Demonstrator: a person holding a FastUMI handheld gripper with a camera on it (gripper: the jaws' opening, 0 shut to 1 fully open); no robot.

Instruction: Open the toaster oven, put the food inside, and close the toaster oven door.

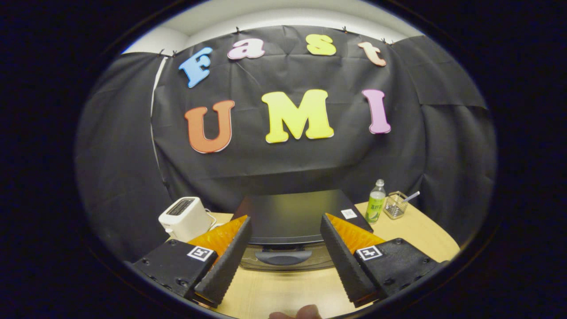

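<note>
Black and ridged, my two fingers [230, 261] spread wide apart with nothing between them, my gripper [283, 261] held level above the wooden table [283, 288] and aimed straight at the toaster oven [292, 221]. It sits just ahead, framed between my fingertips, its long side running across my view, door shut and its dark handle [283, 256] facing me. A white toaster [185, 218] stands near its left side. On its right stand a green bottle [376, 201] and a clear holder [395, 204] with a spoon. A fingertip [296, 313] shows below my fingers.
</note>
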